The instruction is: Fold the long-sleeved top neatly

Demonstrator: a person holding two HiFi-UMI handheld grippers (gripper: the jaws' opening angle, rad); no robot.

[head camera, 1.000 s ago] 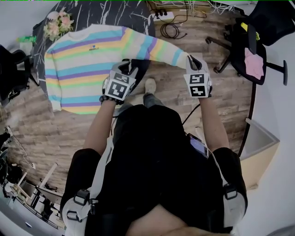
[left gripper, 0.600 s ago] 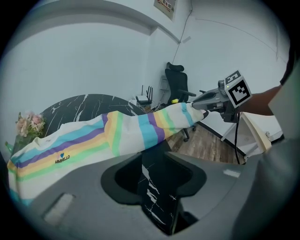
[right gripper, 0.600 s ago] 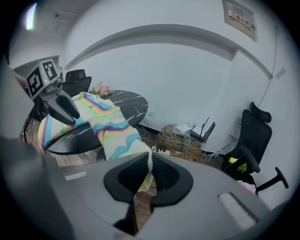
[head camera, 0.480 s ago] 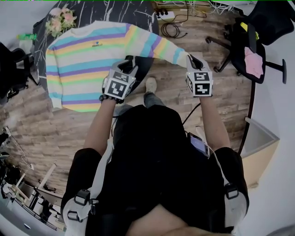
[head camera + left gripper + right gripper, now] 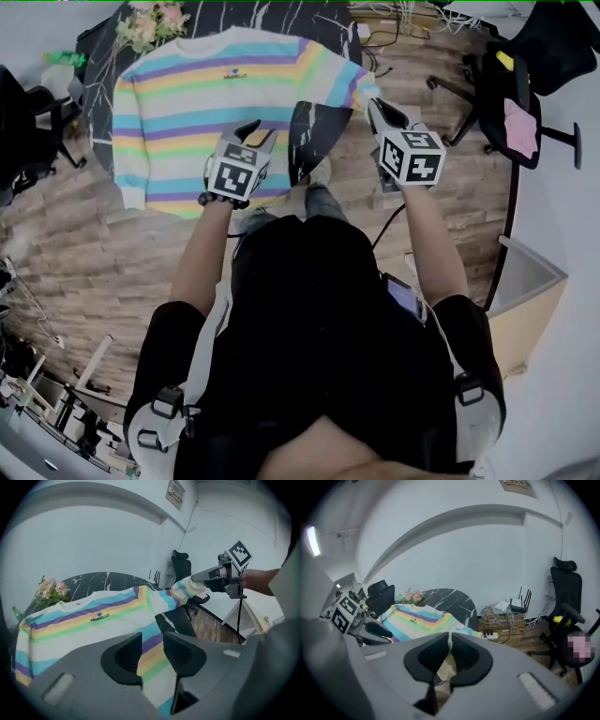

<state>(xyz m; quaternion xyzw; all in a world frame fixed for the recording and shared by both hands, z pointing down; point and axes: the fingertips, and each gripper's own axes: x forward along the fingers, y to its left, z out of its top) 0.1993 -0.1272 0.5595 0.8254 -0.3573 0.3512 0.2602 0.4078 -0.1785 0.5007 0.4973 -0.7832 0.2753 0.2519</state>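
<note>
**A:** Where's the striped top (image 5: pixel 216 103) at?

**B:** Flat on the black marble table (image 5: pixel 323 21). Left gripper (image 5: pixel 251 133) is clamped on its near side edge. Right gripper (image 5: pixel 377 105) pinches the sleeve cuff (image 5: pixel 190 587), held out past the table's edge.

Office; swivel chair (image 5: pixel 495 98); router (image 5: pixel 518 603)

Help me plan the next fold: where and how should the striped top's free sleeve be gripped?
Grip the cuff of the free sleeve, coming from the head view's left. It lies down the side of the striped top, its cuff the outer end by the hem corner, so a pinch there should carry it over.
</note>
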